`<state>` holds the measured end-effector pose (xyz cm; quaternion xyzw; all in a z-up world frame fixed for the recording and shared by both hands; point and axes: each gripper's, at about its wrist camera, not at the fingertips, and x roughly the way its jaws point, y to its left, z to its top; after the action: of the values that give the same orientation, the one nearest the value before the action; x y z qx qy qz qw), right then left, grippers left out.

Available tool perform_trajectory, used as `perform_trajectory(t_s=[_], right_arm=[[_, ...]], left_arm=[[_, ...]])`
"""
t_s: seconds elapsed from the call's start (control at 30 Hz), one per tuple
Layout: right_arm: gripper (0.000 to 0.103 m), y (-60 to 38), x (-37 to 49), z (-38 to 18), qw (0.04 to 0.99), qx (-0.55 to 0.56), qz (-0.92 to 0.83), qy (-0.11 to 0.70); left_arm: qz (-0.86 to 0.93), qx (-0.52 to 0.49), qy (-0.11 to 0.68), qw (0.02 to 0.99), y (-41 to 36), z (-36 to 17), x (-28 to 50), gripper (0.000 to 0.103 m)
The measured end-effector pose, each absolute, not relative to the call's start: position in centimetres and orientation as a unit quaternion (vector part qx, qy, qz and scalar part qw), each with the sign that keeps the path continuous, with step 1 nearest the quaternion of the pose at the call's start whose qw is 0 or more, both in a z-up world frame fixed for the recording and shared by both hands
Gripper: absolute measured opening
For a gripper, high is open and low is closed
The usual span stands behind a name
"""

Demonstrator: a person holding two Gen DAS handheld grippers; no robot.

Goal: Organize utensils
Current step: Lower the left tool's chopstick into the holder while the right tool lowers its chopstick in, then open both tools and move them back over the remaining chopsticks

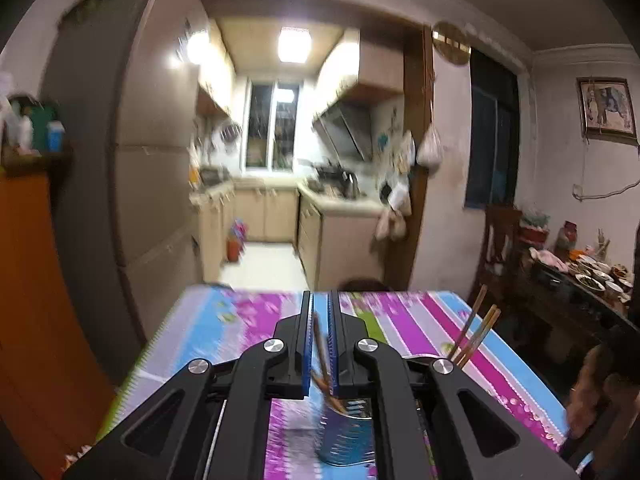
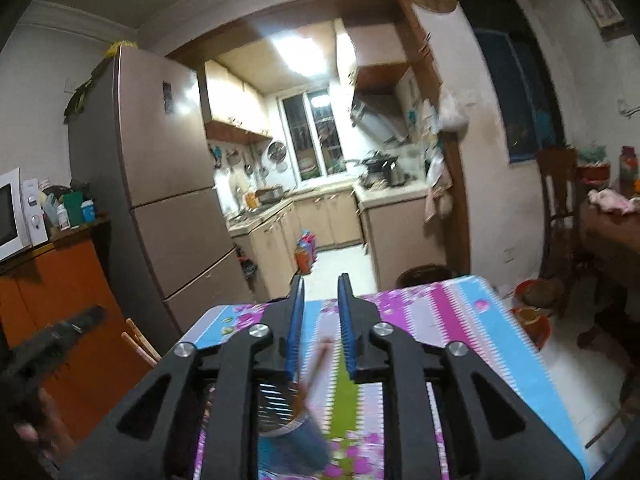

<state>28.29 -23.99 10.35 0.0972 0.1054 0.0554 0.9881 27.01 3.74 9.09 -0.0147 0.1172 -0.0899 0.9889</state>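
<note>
In the left wrist view my left gripper (image 1: 321,304) has its blue-padded jaws nearly together around wooden chopsticks (image 1: 321,354), whose lower ends dip into a blue ribbed holder cup (image 1: 347,432) below. More chopsticks (image 1: 474,330) stick up at the right. In the right wrist view my right gripper (image 2: 321,292) is open, with a blurred chopstick (image 2: 316,372) leaning between the jaws, untouched, its lower end in a blue holder cup (image 2: 294,436) standing on the striped tablecloth (image 2: 460,320). The other gripper (image 2: 48,344) shows at the left edge.
The table with the pink, blue and green striped cloth (image 1: 408,320) ends just ahead; beyond is a kitchen doorway. A tall fridge (image 2: 160,176) and an orange cabinet (image 2: 60,288) with a microwave stand to the left. A dark table with dishes (image 1: 580,276) is at the right.
</note>
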Motion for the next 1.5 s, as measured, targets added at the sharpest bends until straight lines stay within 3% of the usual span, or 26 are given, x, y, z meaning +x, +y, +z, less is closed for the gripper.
perform_trajectory(t_s=[0.1,0.13,0.2,0.27,0.4,0.53,0.97,1.5], right_arm=[[0.018,-27.1,24.7,11.0,0.992,0.086,0.029,0.092],[0.019,-28.2,23.0,10.9,0.992,0.082,0.022,0.089],[0.028,-29.9,20.5,10.6,0.993,0.08,0.015,0.089],[0.036,-31.6,17.0,9.4,0.992,0.084,0.008,0.096],[0.042,-32.6,10.6,5.3,0.986,0.108,0.026,0.126],[0.043,-31.7,6.3,1.0,0.977,0.137,0.042,0.159],[0.046,-32.2,0.7,-5.8,0.951,0.209,0.051,0.222],[0.049,-24.1,0.8,-8.0,0.957,0.067,0.118,0.255]], left_arm=[[-0.061,0.018,0.077,0.995,4.8,10.4,22.2,0.012],[-0.054,0.034,0.07,0.996,4.9,10.4,20.6,0.017],[-0.062,0.073,0.071,0.993,4.5,9.5,16.8,0.025],[-0.103,0.101,0.11,0.983,3.6,7.1,13.2,0.028],[-0.183,0.139,0.225,0.947,0.6,-1.2,7.1,0.029],[-0.207,0.163,0.29,0.92,-2.4,-8.1,3.2,0.029],[-0.237,0.155,0.331,0.9,-4.3,-12.0,2.7,0.03],[-0.197,0.195,0.331,0.902,-4.5,-13.4,2.6,0.036]])
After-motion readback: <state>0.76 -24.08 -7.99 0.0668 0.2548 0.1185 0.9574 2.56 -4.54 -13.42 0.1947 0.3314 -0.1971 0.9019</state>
